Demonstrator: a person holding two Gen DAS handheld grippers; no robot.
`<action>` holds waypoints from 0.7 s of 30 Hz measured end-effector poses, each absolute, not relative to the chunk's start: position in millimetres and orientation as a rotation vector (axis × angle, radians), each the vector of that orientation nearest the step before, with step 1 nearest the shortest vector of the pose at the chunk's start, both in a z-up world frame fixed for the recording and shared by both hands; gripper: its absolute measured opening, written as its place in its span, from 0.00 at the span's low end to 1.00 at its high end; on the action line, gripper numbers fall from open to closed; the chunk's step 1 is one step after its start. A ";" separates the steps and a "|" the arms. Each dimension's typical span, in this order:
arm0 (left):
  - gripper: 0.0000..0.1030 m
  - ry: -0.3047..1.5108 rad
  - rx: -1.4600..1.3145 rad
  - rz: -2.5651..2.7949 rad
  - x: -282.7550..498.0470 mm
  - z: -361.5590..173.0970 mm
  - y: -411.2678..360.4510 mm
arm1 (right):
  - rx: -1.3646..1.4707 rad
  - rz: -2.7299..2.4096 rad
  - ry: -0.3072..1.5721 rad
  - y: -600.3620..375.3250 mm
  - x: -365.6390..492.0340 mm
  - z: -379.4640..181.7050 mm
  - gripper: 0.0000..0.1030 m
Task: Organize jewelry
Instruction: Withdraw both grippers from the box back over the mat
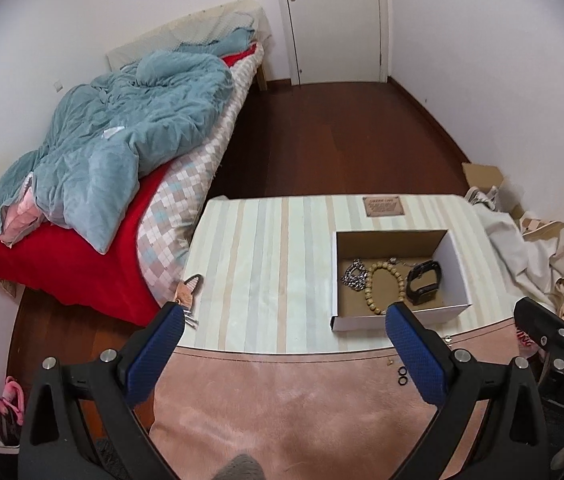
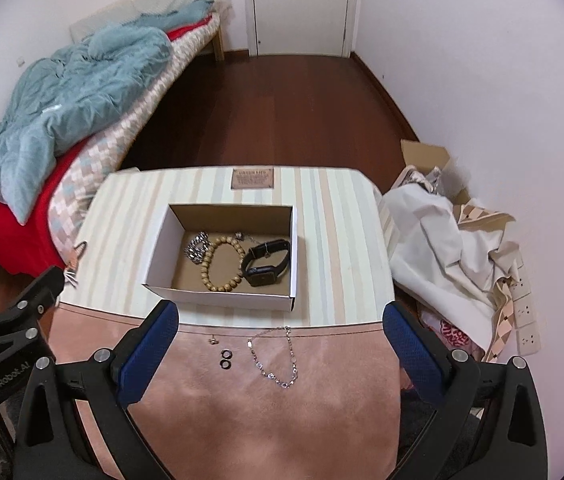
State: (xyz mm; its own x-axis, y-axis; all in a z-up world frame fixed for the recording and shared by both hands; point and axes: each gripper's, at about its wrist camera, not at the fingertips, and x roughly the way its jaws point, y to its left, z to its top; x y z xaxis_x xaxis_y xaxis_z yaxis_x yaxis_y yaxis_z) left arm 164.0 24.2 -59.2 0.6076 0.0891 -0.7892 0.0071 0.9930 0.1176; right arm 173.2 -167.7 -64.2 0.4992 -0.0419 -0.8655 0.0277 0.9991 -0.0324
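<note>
An open white cardboard box (image 2: 217, 296) (image 1: 458, 276) stands on the striped table cover. Inside lie a silver chain (image 2: 197, 249) (image 1: 356, 276), a wooden bead bracelet (image 2: 221, 266) (image 1: 386, 286) and a black watch (image 2: 266, 267) (image 1: 424, 283). On the pink cloth in front of the box lie a thin silver chain (image 2: 275, 356), two black rings (image 2: 225, 359) (image 1: 396, 383) and a tiny earring (image 2: 213, 340). My right gripper (image 2: 279, 354) is open and empty, held above the thin chain. My left gripper (image 1: 282, 356) is open and empty, to the left of the box.
A bed (image 1: 121, 184) with a blue duvet stands to the left. White fabric (image 2: 442, 240) and a cardboard box are piled to the right of the table. A power strip (image 2: 526, 316) lies at the right. A brown label (image 2: 253, 178) sits at the table's far edge.
</note>
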 end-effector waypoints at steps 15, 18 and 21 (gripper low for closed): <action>1.00 0.796 0.063 -0.011 115.3 1.5 19.4 | -0.009 -0.066 0.934 -172.0 121.9 -1.7 1.00; 1.00 0.781 0.028 -0.018 113.6 3.8 23.4 | 0.004 -0.059 0.926 -173.7 119.0 0.8 1.00; 1.00 0.791 0.023 -0.007 119.9 -6.9 27.0 | 0.033 -0.053 0.945 -179.1 122.1 -9.7 1.00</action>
State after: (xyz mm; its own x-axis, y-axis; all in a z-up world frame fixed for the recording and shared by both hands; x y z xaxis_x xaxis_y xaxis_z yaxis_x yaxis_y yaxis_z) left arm 119.9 27.0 -6.9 0.7033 0.0023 -0.7109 0.0150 0.9997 0.0181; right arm 122.1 -179.1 -9.7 0.5847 -0.0307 -0.8106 0.0597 0.9982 0.0052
